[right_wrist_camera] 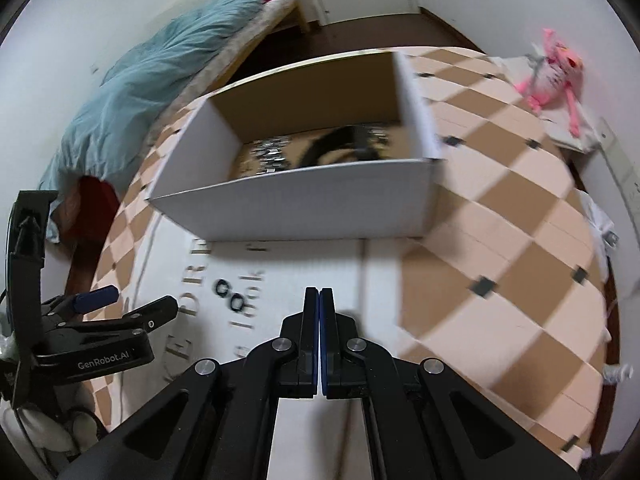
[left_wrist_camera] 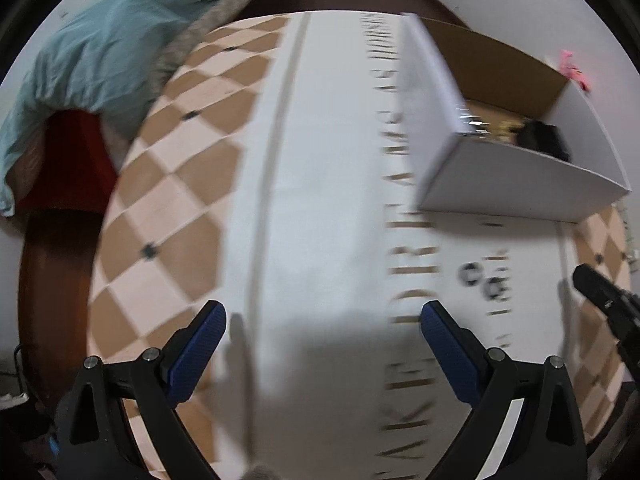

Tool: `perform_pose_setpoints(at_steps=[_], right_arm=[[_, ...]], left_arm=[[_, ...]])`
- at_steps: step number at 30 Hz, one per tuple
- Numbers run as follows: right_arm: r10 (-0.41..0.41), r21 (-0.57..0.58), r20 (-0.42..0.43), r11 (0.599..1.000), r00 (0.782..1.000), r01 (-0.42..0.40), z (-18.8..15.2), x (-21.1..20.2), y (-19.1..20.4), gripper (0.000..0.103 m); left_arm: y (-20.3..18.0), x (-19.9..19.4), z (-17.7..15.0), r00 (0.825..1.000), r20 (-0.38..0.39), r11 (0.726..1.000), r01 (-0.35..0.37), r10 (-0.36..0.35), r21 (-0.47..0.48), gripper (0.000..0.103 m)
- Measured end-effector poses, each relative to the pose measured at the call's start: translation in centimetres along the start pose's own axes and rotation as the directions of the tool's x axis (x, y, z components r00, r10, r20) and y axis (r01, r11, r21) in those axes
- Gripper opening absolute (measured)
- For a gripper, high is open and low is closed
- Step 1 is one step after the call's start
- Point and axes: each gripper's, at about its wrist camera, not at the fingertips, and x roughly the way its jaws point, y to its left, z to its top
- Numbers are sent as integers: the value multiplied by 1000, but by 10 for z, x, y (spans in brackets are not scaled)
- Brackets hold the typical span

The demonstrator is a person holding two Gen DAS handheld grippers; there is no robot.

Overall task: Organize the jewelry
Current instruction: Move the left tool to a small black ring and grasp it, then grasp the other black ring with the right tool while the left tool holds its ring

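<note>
An open white cardboard box [right_wrist_camera: 304, 204] stands on a white printed sheet [right_wrist_camera: 280, 264]; inside it lie silvery jewelry pieces [right_wrist_camera: 272, 156] and a dark band [right_wrist_camera: 340, 144]. Two small dark rings [right_wrist_camera: 229, 295] lie on the sheet in front of the box, also in the left wrist view [left_wrist_camera: 482, 280]. My left gripper [left_wrist_camera: 322, 320] is open and empty above the sheet, left of the box [left_wrist_camera: 512, 176]. My right gripper [right_wrist_camera: 319, 294] is shut with nothing between its pads, right of the rings. The left gripper [right_wrist_camera: 132, 300] shows at left in the right wrist view.
The sheet lies on a tan and cream checkered table [right_wrist_camera: 500, 240]. A pink plush toy [right_wrist_camera: 554, 70] sits at the far right. A bed with a teal blanket [left_wrist_camera: 104, 48] is behind on the left. The right gripper's tip [left_wrist_camera: 600, 292] shows at the right edge.
</note>
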Motion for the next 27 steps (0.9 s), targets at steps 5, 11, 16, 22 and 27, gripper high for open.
perform_pose_setpoints(at_steps=[5,11,16,22,27], right_arm=[[-67,70,-9,995,998,67,-9,-6,-31,1],[-132,108,-2,985,991,131,-14,-10,-54,2],[-164,121,12,979,986,161,-12,-14,-59,3],[-170,139,24,976,985,165,-9,-18,-63,3],[-165,143,33,977,986,159,-10,-22,-61,3]], left_arm=[[-33,-2,2,994,1,994,106,-106,11,99],[-65,-9,-2,991,37,990,124,-127,69,93],[-83,-6,-2,993,58,988,91,-99,125,52],[-80,-5,2,988,88,982,109,-124,156,9],[-73,-9,2,985,104,981,121,-137,150,9]])
